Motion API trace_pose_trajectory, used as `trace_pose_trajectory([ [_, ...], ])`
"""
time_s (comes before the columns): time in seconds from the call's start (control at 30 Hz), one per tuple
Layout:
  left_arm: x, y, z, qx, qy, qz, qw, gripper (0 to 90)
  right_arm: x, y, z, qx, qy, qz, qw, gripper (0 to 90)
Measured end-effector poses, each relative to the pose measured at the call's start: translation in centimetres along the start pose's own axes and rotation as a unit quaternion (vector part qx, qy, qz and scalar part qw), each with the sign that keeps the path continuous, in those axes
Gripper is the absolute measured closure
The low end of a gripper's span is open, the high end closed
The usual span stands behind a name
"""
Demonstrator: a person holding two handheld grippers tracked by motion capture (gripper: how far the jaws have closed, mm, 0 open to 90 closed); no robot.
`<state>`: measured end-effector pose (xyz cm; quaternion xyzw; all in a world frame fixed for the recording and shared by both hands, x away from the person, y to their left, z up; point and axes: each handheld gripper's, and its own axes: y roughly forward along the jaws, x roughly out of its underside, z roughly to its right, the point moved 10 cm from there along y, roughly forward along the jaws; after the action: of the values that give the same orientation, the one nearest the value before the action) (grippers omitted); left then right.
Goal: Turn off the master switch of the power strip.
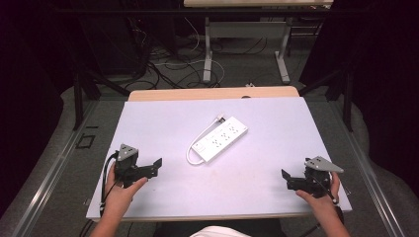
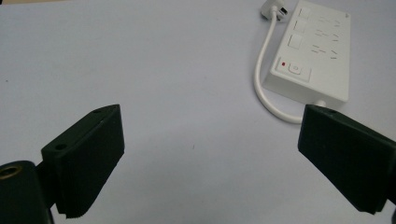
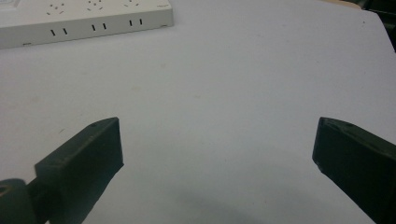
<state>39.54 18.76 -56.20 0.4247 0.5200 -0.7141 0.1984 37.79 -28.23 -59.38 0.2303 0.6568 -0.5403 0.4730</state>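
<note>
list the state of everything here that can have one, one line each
power strip: lying flat on the table, sockets up, nothing plugged in, untouched
power strip cord: short, curved in a loop beside the strip, plug lying loose on the table
left gripper: open, nothing between its jaws
right gripper: open, nothing between its jaws
table: white top, carrying the strip

No readable text

The power strip (image 2: 314, 56) near the bench's (image 1: 163, 123) middle bears no legible words, brand or numbers; its only signs are a round power symbol on its switch (image 2: 295, 70) and a small red mark beside it.
</note>
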Motion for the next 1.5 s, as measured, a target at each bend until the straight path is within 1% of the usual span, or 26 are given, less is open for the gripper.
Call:
trace_pose_trajectory([
  [0.07,-0.4,0.0,0.1,0.000,0.000,0.003,1.0000,7.8,0.0,0.0,0.0,0.000,0.000,0.000,1.0000,1.3],
  [0.13,-0.9,0.0,0.2,0.000,-0.001,0.003,1.0000,8.2,0.1,0.0,-0.1,0.002,0.007,-0.001,1.0000,1.4],
  [0.2,-1.3,0.0,0.3,0.000,0.001,0.007,1.0000,8.4,0.1,0.0,-0.1,0.000,0.008,-0.002,1.0000,1.5],
  [0.23,-1.7,0.0,0.4,0.000,0.005,0.008,1.0000,8.6,0.2,0.0,-0.1,-0.001,0.007,-0.007,1.0000,1.5],
  [0.33,-2.0,0.0,0.5,0.002,0.006,0.005,1.0000,9.0,0.2,0.0,-0.2,-0.002,0.003,-0.004,1.0000,1.5],
  [0.37,-2.4,-0.1,0.5,0.002,0.008,0.004,1.0000,9.1,0.1,0.0,-0.1,-0.003,-0.003,-0.002,1.0000,1.5],
  [0.43,-2.6,-0.1,0.5,0.003,0.009,0.004,0.9999,9.3,0.2,-0.1,-0.1,-0.003,0.001,-0.003,1.0000,1.7],
  [0.47,-2.7,-0.1,0.6,0.004,0.008,0.004,1.0000,9.3,0.2,-0.1,-0.1,-0.003,-0.001,-0.003,1.0000,1.7],
  [0.5,-2.9,-0.2,0.5,0.003,0.012,0.006,0.9999,9.4,0.2,0.0,-0.1,-0.002,-0.003,-0.003,1.0000,1.7],
  [0.53,-3.1,-0.2,0.6,0.003,0.009,0.006,0.9999,9.4,0.2,0.0,-0.1,-0.002,-0.003,-0.003,1.0000,1.7],
  [0.6,-3.3,-0.3,0.6,0.006,0.011,0.002,0.9999,9.6,0.2,0.0,-0.2,0.001,0.000,-0.002,1.0000,1.7],
  [0.7,-3.8,-0.4,0.6,0.007,0.009,0.003,0.9999,9.7,0.2,-0.1,-0.3,0.000,0.001,-0.006,1.0000,1.7],
  [0.73,-4.0,-0.4,0.4,0.005,0.013,0.001,0.9999,9.8,0.1,0.0,-0.3,-0.003,-0.004,-0.002,1.0000,1.8],
  [0.77,-4.1,-0.5,0.5,0.006,0.008,0.001,0.9999,10.1,0.1,0.1,-0.4,-0.001,-0.001,-0.002,1.0000,1.9],
  [0.83,-4.4,-0.5,0.5,0.006,0.005,0.003,1.0000,10.2,0.0,0.1,-0.4,-0.001,-0.006,-0.001,1.0000,1.9],
  [0.93,-4.8,-0.5,0.5,0.006,0.005,0.002,1.0000,10.9,0.1,0.3,-0.6,-0.003,-0.004,-0.003,1.0000,1.9],
  [0.97,-4.9,-0.5,0.4,0.006,0.009,-0.001,0.9999,10.9,0.1,0.3,-0.6,-0.003,-0.004,-0.003,1.0000,1.9],
  [1.07,-5.3,-0.4,0.5,0.006,0.005,-0.003,1.0000,11.3,0.0,0.3,-0.8,-0.005,-0.001,-0.003,1.0000,1.9],
  [1.1,-5.4,-0.3,0.5,0.006,0.001,-0.002,1.0000,11.4,0.1,0.3,-0.8,-0.009,-0.002,-0.005,0.9999,1.9],
  [1.17,-5.8,-0.2,0.3,0.002,0.004,-0.006,1.0000,11.6,0.1,0.3,-0.8,-0.008,-0.002,-0.005,1.0000,2.0],
  [1.27,-6.0,0.0,0.3,0.002,0.003,-0.007,1.0000,12.4,0.1,0.3,-0.7,-0.005,0.001,-0.005,1.0000,2.0],
  [1.3,-6.1,0.0,0.2,0.001,0.007,-0.010,0.9999,12.9,0.1,0.3,-0.6,-0.004,0.001,-0.005,1.0000,2.1],
  [1.33,-6.2,0.1,0.1,-0.001,0.009,-0.013,0.9999,13.6,0.1,0.3,-0.7,-0.009,-0.001,-0.005,0.9999,2.1],
  [1.37,-6.4,0.2,0.1,-0.001,0.004,-0.010,0.9999,14.1,0.1,0.3,-0.6,-0.007,-0.001,-0.007,1.0000,2.1],
  [1.47,-6.7,0.4,0.0,-0.004,0.009,-0.016,0.9998,15.0,0.2,0.3,-0.6,-0.008,0.000,-0.006,0.9999,2.1],
  [1.5,-6.8,0.4,0.0,-0.003,0.008,-0.017,0.9998,15.4,0.2,0.4,-0.6,-0.009,0.000,-0.007,0.9999,2.2],
])
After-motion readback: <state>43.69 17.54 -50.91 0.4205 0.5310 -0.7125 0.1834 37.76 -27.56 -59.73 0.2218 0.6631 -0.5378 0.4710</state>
